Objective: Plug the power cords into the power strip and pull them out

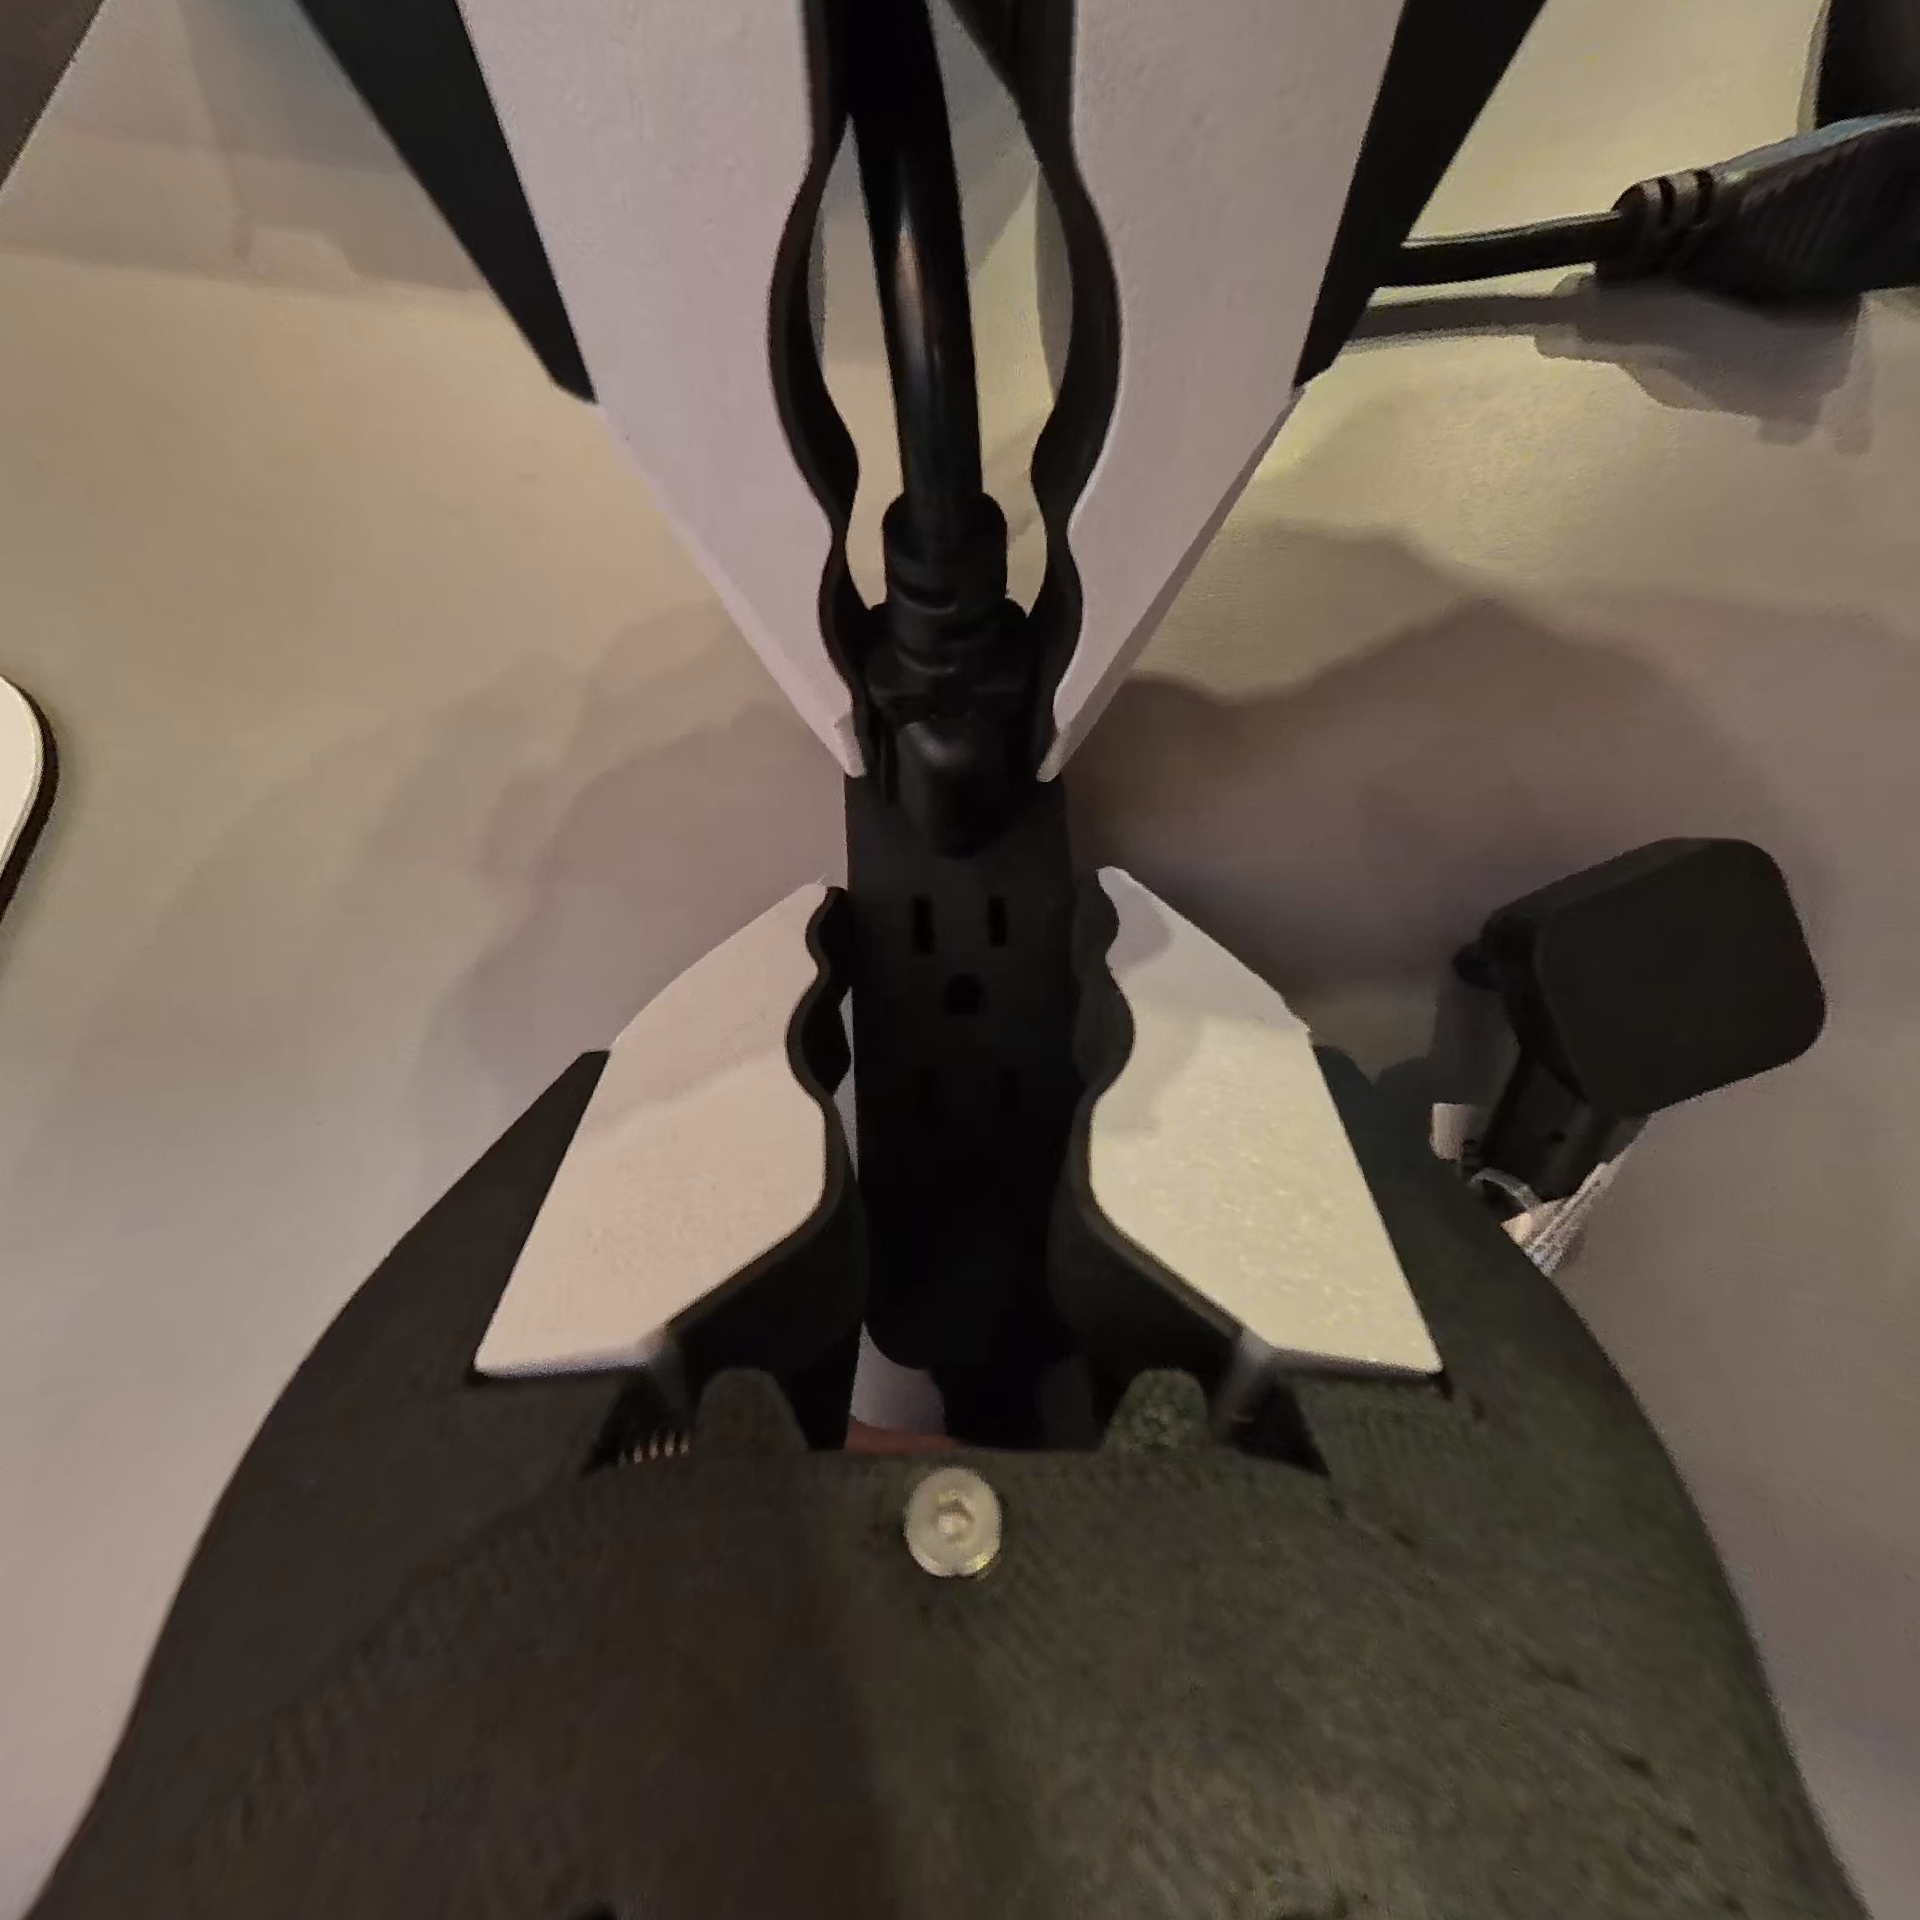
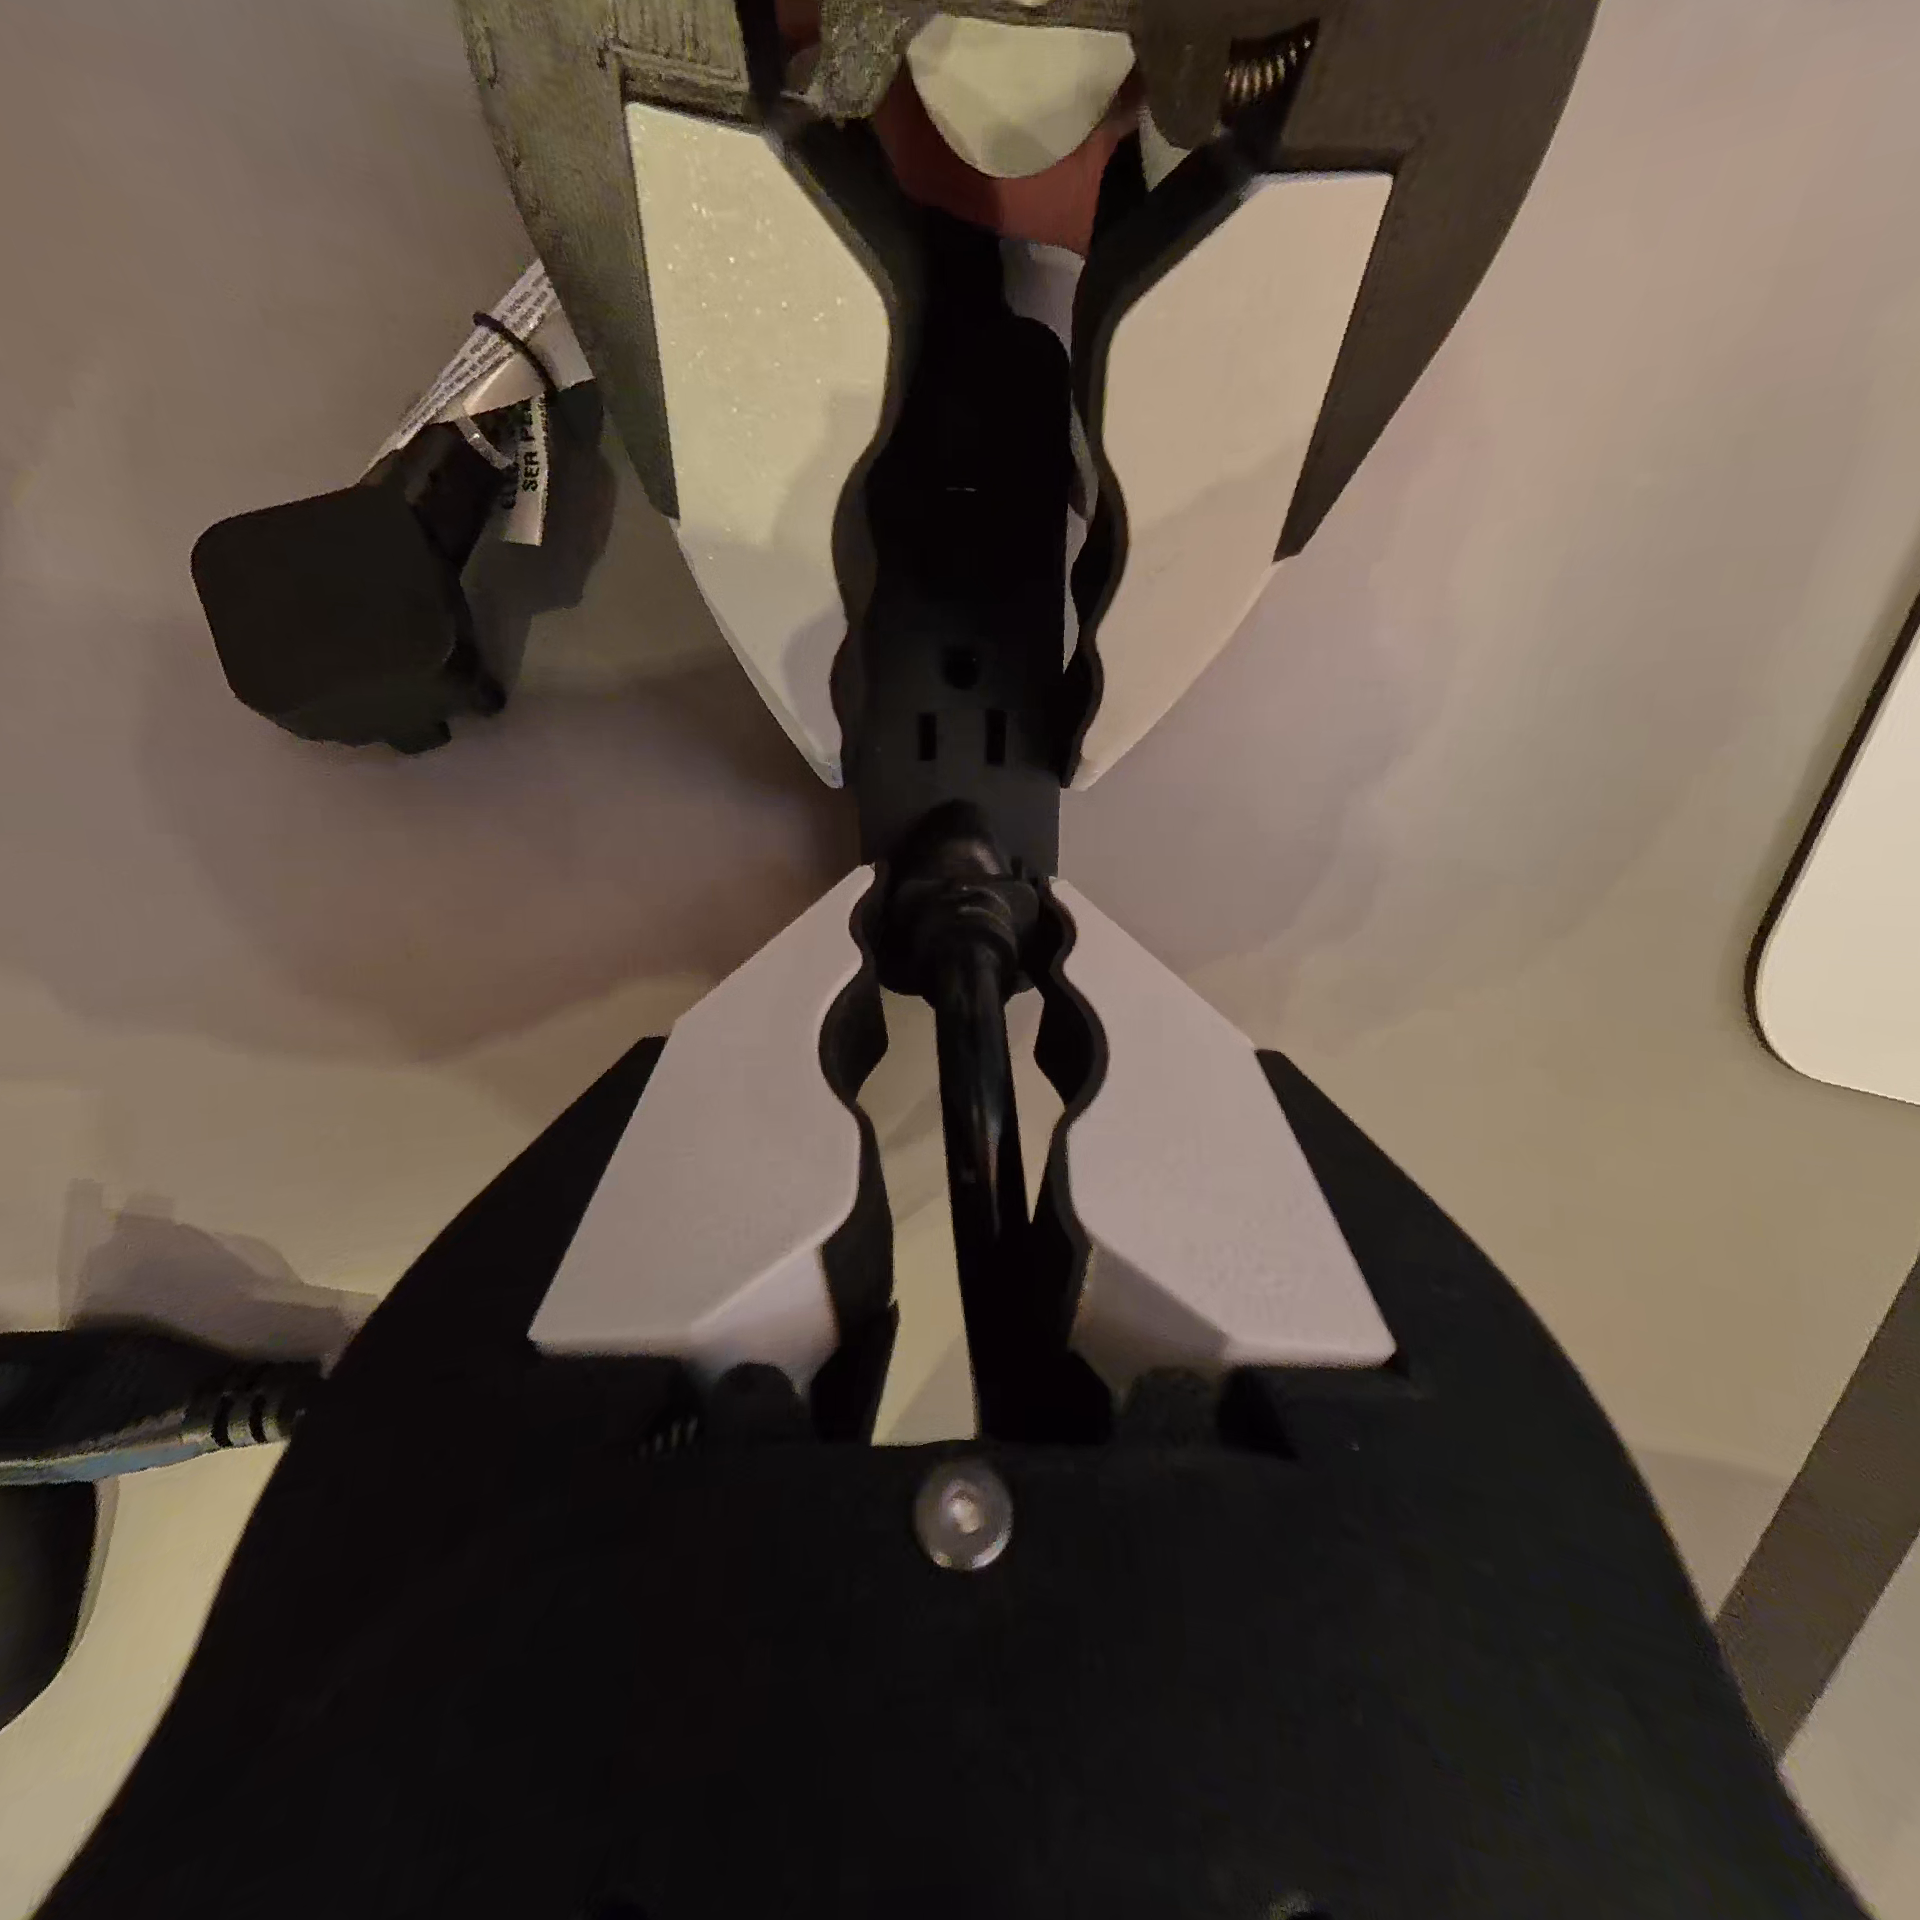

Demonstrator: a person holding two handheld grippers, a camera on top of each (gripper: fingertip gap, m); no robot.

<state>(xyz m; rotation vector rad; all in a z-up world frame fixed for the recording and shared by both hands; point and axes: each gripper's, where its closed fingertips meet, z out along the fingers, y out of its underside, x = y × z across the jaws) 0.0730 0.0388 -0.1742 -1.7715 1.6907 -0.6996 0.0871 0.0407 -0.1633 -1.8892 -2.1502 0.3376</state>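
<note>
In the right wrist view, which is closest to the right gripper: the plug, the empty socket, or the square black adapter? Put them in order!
1. Plug: between the right gripper fingertips.
2. Empty socket: just beyond, on the power strip.
3. Square black adapter: far left on the table.

Place type unclear, looks like an indoor desk or bench setup. Plain pale surface (image 2: 312,935) under warm dim light, a white rounded-corner panel (image 2: 1849,935) at one edge, a black power strip (image 2: 961,665), a black adapter block (image 2: 322,623) with tagged cable. Nothing else shows the room.
</note>
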